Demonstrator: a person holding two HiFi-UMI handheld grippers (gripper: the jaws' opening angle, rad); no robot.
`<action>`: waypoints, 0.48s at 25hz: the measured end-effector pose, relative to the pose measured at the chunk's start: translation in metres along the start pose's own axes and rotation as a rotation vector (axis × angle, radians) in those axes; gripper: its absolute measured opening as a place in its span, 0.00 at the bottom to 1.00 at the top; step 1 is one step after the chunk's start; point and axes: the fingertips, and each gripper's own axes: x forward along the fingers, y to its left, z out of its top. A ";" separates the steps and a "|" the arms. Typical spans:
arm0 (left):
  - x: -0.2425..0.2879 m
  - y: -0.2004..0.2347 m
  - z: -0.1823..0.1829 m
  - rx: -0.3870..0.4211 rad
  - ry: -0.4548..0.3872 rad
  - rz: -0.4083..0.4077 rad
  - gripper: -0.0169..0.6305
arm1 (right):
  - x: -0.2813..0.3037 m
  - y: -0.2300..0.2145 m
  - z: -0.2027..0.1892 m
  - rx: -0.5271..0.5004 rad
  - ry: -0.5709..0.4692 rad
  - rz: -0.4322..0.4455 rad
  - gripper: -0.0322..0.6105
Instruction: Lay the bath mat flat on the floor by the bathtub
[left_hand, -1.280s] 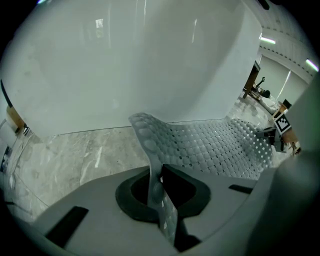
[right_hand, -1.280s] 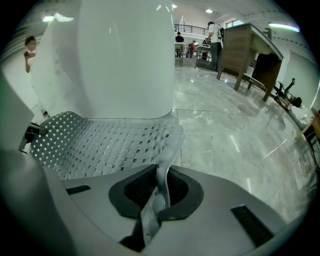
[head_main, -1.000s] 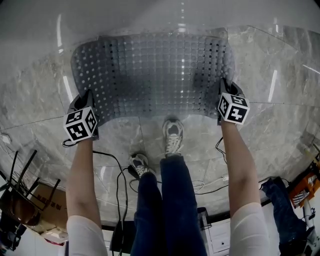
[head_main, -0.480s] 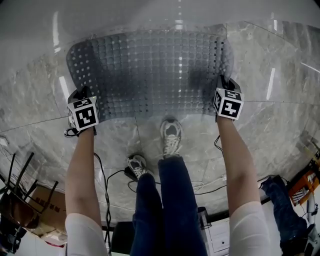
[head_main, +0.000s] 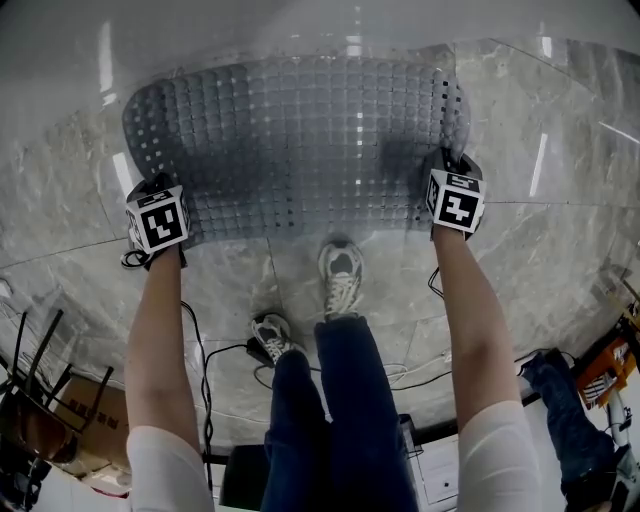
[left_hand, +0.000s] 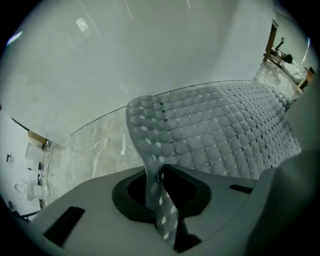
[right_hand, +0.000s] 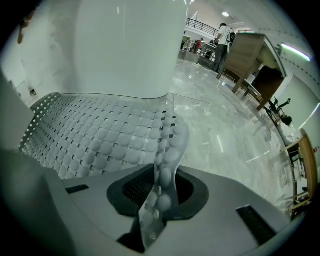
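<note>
A grey, see-through bath mat (head_main: 300, 140) with rows of bumps and holes is spread over the marble floor (head_main: 560, 240) in front of the white bathtub (head_main: 300, 25). My left gripper (head_main: 150, 188) is shut on the mat's near left corner (left_hand: 150, 145), which rises folded between its jaws. My right gripper (head_main: 446, 162) holds the near right corner (right_hand: 167, 150); its jaws have just been opening a little, with the corner still pinched between the pads. Both near corners are lifted while the rest of the mat lies low on the floor.
The person's two shoes (head_main: 342, 275) stand just behind the mat's near edge. Cables (head_main: 215, 350) trail on the floor behind them. A chair (head_main: 30, 400) and a cardboard box (head_main: 90, 415) are at lower left, with clutter (head_main: 590, 400) at lower right.
Both grippers have sunk toward the floor with the mat's corners. The left one has shifted outward to the left, and the mat now lies wider and flatter.
</note>
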 end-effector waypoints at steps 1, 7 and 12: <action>0.001 0.001 -0.001 -0.012 -0.001 0.001 0.09 | 0.001 -0.002 -0.001 0.016 0.005 -0.002 0.15; 0.006 0.009 -0.003 -0.062 -0.008 0.015 0.13 | 0.005 -0.007 -0.005 0.071 0.023 -0.004 0.21; 0.005 0.019 -0.006 -0.127 -0.023 0.026 0.27 | 0.003 -0.012 -0.005 0.121 0.020 -0.031 0.26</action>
